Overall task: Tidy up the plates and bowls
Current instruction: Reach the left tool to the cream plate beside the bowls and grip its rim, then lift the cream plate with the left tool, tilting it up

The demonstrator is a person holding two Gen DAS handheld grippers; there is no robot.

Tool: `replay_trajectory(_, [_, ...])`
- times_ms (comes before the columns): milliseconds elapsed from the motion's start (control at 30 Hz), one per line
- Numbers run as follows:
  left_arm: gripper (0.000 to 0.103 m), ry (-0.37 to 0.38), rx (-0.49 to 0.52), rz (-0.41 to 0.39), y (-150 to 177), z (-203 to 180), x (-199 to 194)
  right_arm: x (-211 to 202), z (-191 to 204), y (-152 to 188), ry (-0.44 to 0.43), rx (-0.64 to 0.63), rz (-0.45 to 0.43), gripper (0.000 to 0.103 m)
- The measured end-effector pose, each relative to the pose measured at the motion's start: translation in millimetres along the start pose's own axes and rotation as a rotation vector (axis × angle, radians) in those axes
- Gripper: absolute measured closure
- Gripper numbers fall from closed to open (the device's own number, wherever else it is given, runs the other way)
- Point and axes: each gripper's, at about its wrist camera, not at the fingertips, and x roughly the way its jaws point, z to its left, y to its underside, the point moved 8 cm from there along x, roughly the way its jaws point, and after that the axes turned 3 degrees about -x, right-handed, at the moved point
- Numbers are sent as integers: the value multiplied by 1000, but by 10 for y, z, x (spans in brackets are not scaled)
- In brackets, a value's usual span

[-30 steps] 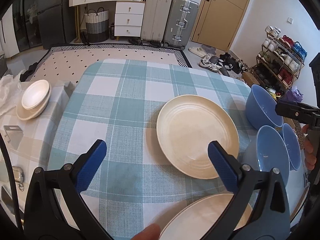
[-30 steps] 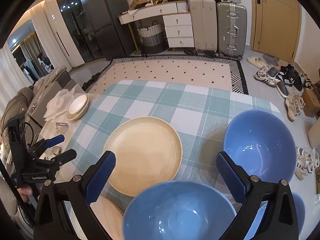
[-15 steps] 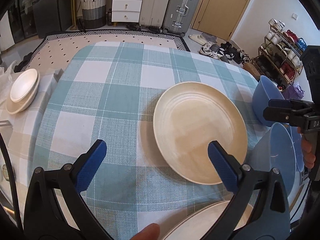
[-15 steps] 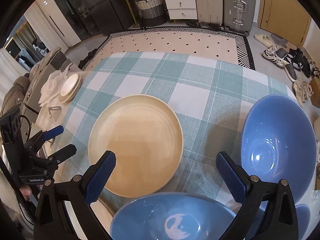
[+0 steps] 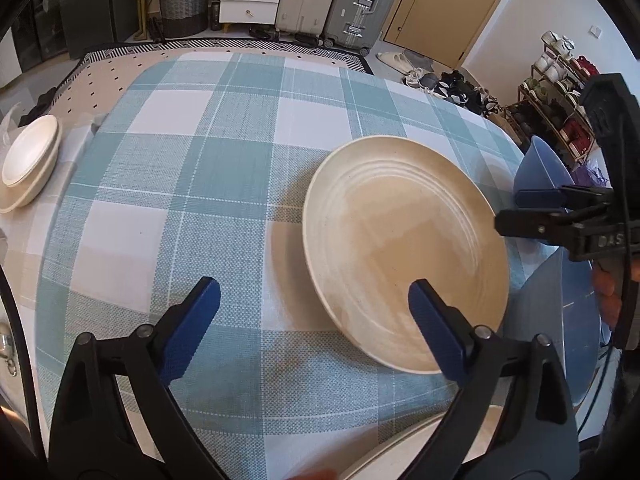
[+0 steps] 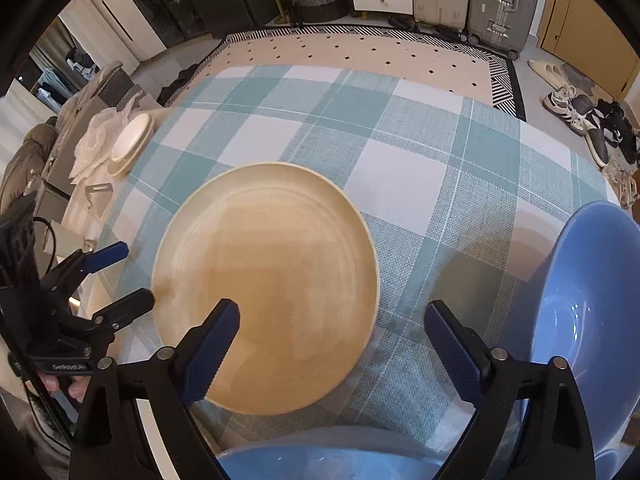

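Both grippers hang over the checked tablecloth, jaws wide and gripping nothing, though each has just been closing a little. The left gripper has one finger over the cream plate's lower edge, centre-right of its frame. The right gripper straddles that plate's right rim at lower centre. A blue bowl sits at right, another bowl at bottom. Stacked small dishes rest at far left.
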Motion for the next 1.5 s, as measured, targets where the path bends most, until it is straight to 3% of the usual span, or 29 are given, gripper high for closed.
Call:
replay_trajectory(433, [15,22,27,42,80,-125,195,217,65,-77,98,-102,42,14])
replay_trajectory(533, [22,25,29,57,110,-128,232,268,87,-57,107,-120,61,22])
replay_trajectory(600, [35,23,32,70,134,-129,263,314,106,-37,100,-126,79,24])
replay_trajectory(667, [39,26,34,81,155,-136,286,362,123,-17,93,-127,97,33])
replay_trajectory(833, [49,31,57,75,183,-169,281,399,101,5,109,-128,97,43])
replay_trajectory(967, [70,58,53,79,187,-201,286,363,38,13,119,-116,90,54])
replay_trajectory(1100, [77,30,66,71,190,-197,301,347,8,23,134,-122,87,61])
replay_trajectory(1267, [80,38,55,68,176,-174,277,329,-17,20,157,-127,73,70])
replay_trajectory(1500, [80,44,51,43,152,-180,165,253,-27,10,162,-117,46,73])
